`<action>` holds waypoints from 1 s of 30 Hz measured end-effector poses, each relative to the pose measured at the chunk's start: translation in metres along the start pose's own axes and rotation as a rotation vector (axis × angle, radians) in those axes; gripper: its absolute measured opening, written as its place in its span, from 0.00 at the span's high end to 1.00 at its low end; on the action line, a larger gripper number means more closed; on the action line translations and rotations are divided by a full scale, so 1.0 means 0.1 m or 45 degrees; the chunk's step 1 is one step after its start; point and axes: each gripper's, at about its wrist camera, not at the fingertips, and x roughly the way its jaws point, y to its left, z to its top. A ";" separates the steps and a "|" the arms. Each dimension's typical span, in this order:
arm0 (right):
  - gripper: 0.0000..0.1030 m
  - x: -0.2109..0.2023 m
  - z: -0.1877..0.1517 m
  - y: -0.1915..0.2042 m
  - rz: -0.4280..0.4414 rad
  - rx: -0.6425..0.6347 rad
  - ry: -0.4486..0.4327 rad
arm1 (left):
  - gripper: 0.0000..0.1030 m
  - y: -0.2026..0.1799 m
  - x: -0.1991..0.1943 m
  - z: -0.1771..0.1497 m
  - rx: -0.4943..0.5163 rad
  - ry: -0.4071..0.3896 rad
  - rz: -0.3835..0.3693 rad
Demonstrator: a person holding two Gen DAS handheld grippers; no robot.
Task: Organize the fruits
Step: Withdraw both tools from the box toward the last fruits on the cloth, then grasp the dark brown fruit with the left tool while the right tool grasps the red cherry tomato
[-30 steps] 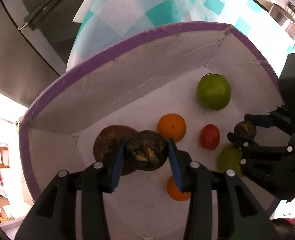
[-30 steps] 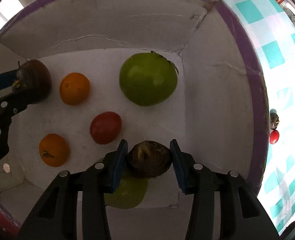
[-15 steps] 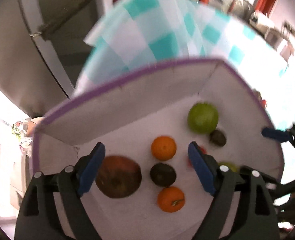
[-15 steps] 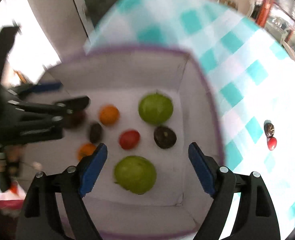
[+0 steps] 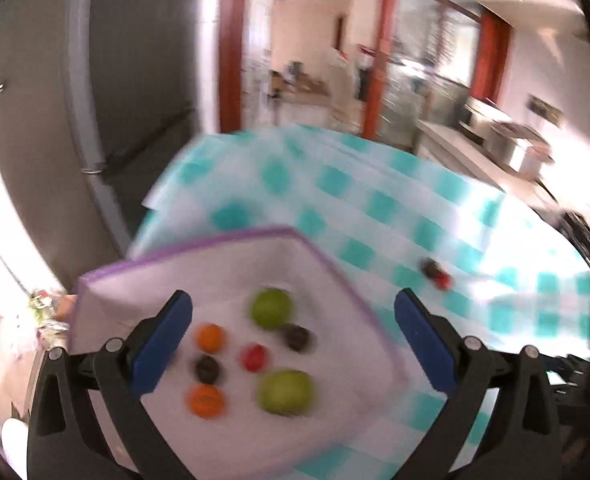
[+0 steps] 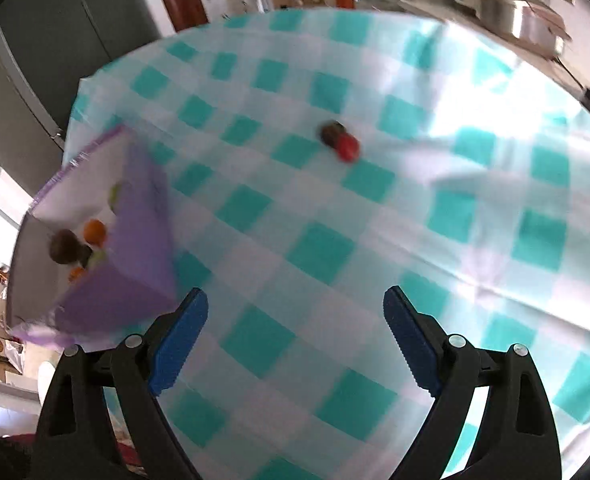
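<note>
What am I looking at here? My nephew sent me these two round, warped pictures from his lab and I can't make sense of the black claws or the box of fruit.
No robot arm here: a person holds a two-finger gripper in each hand, each with a wide-angle camera looking along its fingers. One picture is from the left gripper, the other from the right gripper. The black claws with blue pads are those fingers.

Both grippers' jaws have just been opening; both now stand wide with nothing between them.

On the teal-and-white checked tablecloth sits a white cardboard box with purple edging. It holds two green fruits, two orange ones, a small red one and dark brown ones. Outside it, on the cloth, lie a small red fruit and a dark one, close together.
</note>
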 end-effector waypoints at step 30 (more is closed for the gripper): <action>0.32 2.03 1.35 -0.26 -0.224 -0.181 0.018 | 0.02 -0.98 2.79 0.90 0.059 0.626 -0.250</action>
